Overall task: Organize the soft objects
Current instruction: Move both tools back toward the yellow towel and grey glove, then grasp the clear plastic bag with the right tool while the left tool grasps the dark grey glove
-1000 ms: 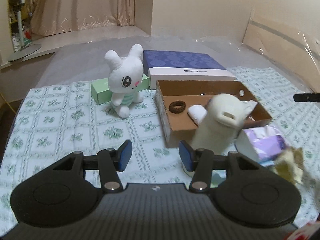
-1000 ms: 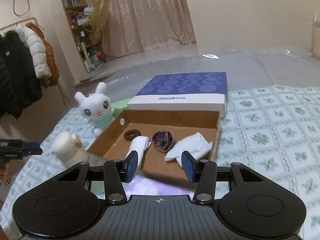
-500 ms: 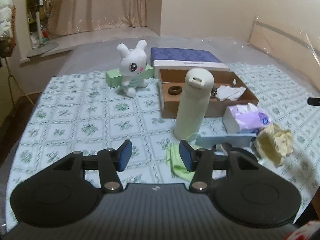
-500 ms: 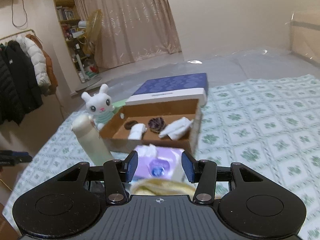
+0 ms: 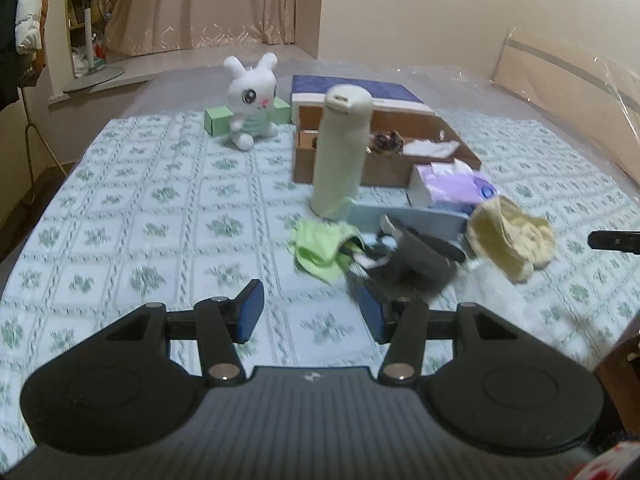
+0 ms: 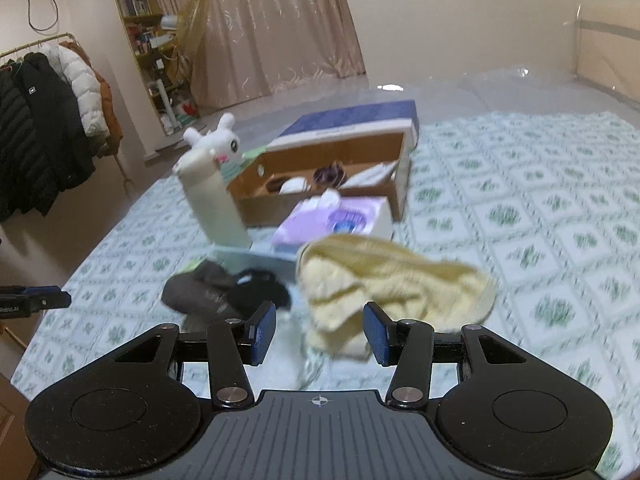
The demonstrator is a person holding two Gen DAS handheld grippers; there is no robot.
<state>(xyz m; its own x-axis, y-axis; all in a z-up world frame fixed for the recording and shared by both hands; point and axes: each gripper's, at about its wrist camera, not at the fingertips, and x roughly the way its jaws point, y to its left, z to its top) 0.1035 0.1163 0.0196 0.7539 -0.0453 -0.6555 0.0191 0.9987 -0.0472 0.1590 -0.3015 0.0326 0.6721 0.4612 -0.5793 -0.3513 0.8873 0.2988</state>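
The soft things sit in a loose heap on the patterned bedspread (image 5: 168,216) — a yellow cloth (image 6: 384,276) bunched just past your right tongs (image 6: 319,333), a dark grey garment (image 6: 208,292) at its nine o'clock, and a green cloth (image 5: 320,246) showing in the left view at the grey one's nine o'clock. The grey garment (image 5: 416,260) lies just beyond the right-hand finger of your left tongs (image 5: 310,316); the blur keeps you from telling whether they touch. Both pairs of tongs stand wide with nothing between the blue pads.

At twelve o'clock from the heap a purple tissue pack (image 6: 340,220) lies just beside the cardboard box (image 6: 320,200), which holds a white cloth (image 5: 430,147), a dark scrunchie (image 5: 386,141) and a few smaller items. A cream bottle (image 5: 340,152) stands upright in front of the box's left end, its base near the green cloth. A light-blue flat item (image 5: 404,216) lies between the bottle and the yellow cloth (image 5: 508,236).

Farther out, a blue-and-white box (image 5: 356,94) rests behind the cardboard one, and at its nine o'clock a white plush rabbit (image 5: 252,100) sits upright in front of a small green box (image 5: 218,120).
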